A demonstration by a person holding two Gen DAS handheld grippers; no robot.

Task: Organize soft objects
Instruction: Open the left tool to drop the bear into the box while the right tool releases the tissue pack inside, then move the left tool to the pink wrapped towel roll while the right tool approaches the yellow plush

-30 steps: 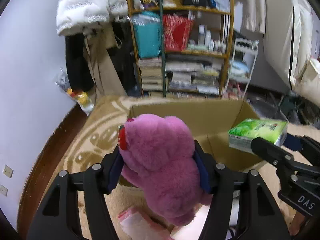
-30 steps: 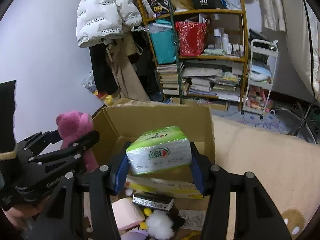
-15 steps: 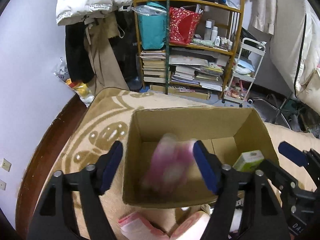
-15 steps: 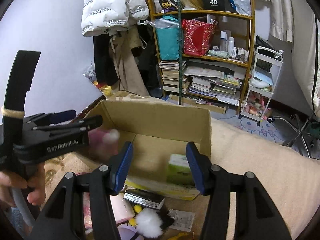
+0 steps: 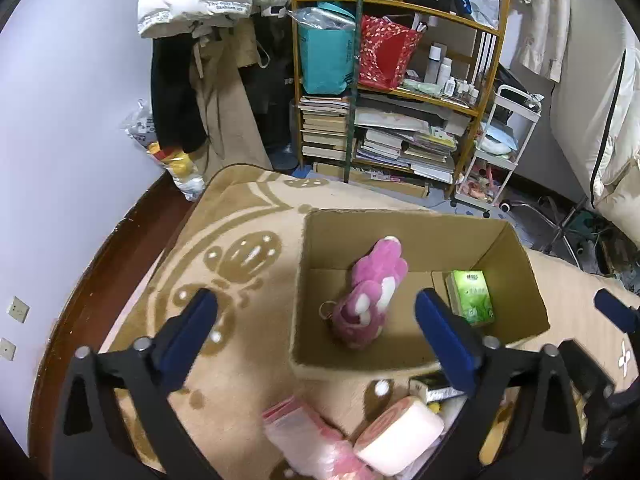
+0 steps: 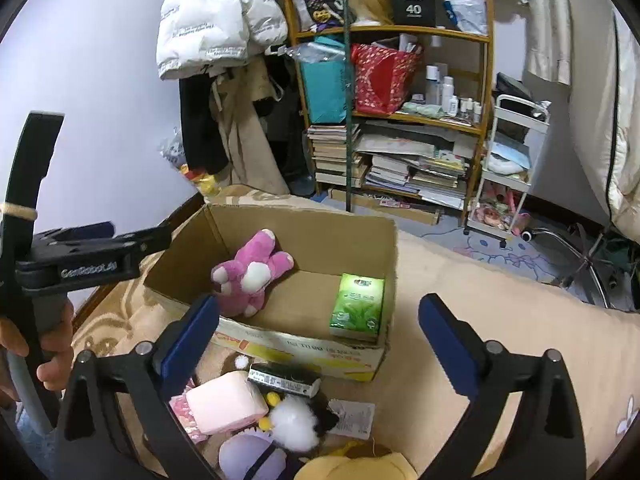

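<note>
An open cardboard box stands on the beige rug. A pink plush bear lies inside on the left. A green tissue pack lies inside on the right. My left gripper is open and empty above the box's near left corner. My right gripper is open and empty above the box's near side. The left gripper also shows at the left of the right wrist view.
Loose soft things lie in front of the box: a pink-white roll, a pink packet, a black-white plush, a purple plush, a yellow item. A cluttered shelf and white cart stand behind.
Both grippers opened and drew back. The pink bear and the tissue pack dropped from the jaws into the box.
</note>
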